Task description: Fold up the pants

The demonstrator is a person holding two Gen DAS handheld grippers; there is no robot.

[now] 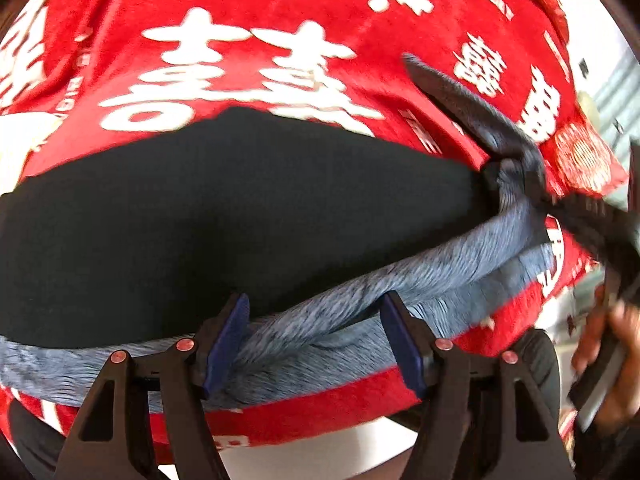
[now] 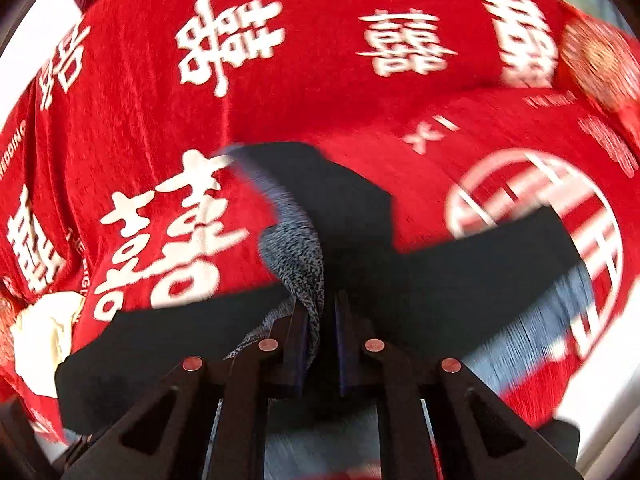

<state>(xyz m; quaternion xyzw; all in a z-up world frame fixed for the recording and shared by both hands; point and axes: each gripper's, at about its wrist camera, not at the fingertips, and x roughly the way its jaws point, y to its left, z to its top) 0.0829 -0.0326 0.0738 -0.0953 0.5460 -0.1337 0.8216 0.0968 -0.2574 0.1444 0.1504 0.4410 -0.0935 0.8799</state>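
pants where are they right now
The pants lie spread on the red cloth, filling the lower middle of the left wrist view. The open left gripper straddles their fuzzy grey edge, and the right gripper pinches another part.

Black pants (image 1: 224,216) lie on the red cloth (image 1: 256,4); the left gripper (image 1: 316,344) straddles their grey lining, fingers apart; the right gripper (image 1: 516,168) pinches fabric at three o'clock.

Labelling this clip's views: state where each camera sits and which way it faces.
Left wrist: sits behind the open left gripper, looking down along its fingers at the black pants with fuzzy grey lining; the person's right hand shows.
Right wrist: sits behind the right gripper, shut on the pants; no hand shows.
Shared: pants, red printed cloth.
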